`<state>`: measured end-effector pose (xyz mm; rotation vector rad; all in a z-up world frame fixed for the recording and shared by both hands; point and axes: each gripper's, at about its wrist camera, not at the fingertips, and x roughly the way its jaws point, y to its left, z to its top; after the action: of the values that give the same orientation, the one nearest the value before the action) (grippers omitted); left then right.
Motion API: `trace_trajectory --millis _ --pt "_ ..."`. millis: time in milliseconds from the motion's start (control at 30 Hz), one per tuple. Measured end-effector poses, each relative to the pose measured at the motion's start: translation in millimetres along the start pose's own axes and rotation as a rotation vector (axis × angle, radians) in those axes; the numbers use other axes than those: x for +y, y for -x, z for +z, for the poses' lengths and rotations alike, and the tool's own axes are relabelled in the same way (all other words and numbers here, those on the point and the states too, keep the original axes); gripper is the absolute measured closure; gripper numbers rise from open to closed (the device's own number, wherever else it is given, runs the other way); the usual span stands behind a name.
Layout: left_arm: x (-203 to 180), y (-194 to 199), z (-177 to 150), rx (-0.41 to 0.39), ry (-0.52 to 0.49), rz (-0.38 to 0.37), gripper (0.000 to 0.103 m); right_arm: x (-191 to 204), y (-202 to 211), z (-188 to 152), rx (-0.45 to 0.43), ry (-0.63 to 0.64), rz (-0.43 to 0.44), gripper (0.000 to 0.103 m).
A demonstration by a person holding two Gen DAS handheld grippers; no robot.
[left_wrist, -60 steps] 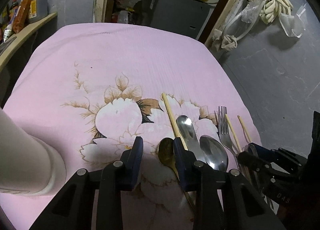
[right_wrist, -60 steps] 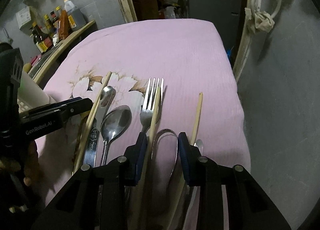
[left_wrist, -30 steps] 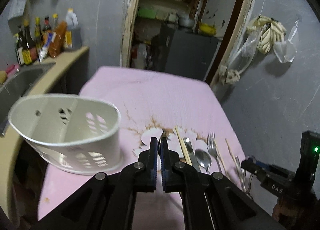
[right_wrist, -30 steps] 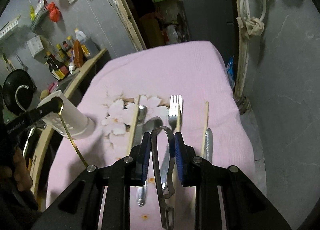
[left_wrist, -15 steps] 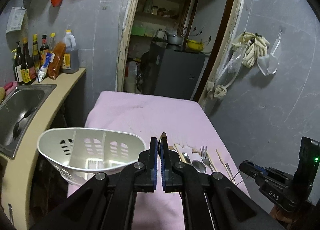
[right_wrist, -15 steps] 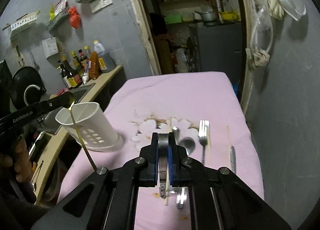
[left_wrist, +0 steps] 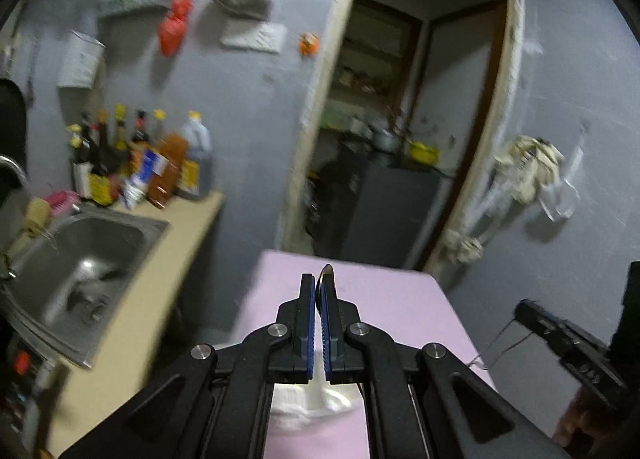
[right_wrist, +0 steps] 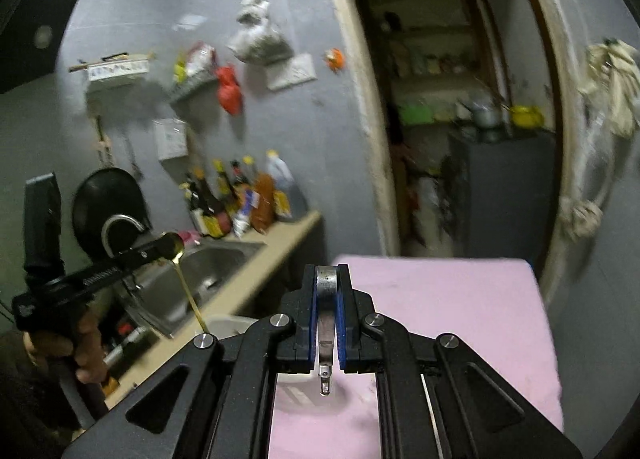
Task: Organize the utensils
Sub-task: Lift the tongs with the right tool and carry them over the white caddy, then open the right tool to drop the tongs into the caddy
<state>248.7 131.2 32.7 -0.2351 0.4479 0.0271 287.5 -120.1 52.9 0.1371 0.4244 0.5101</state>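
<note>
Steel tongs sit clamped in the right claw, folded arms hanging below the blue pads above the pink-covered tabletop. The left claw is clenched on a gold spoon, bowl at the tips, handle slanting down toward the white utensil holder beneath. Sink and bottles lie left.
</note>
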Motion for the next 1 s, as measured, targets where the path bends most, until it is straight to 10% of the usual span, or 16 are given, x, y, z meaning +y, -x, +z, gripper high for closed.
trace_trajectory --millis 333,1000 --pt "54 -20 4 -0.070 -0.023 0.211 0.100 45 -71 -12 0.070 0.059 0.028 0.096" --pt "44 -70 -51 0.080 -0.104 0.222 0.099 31 -122 -67 0.271 0.001 -0.038 0.095"
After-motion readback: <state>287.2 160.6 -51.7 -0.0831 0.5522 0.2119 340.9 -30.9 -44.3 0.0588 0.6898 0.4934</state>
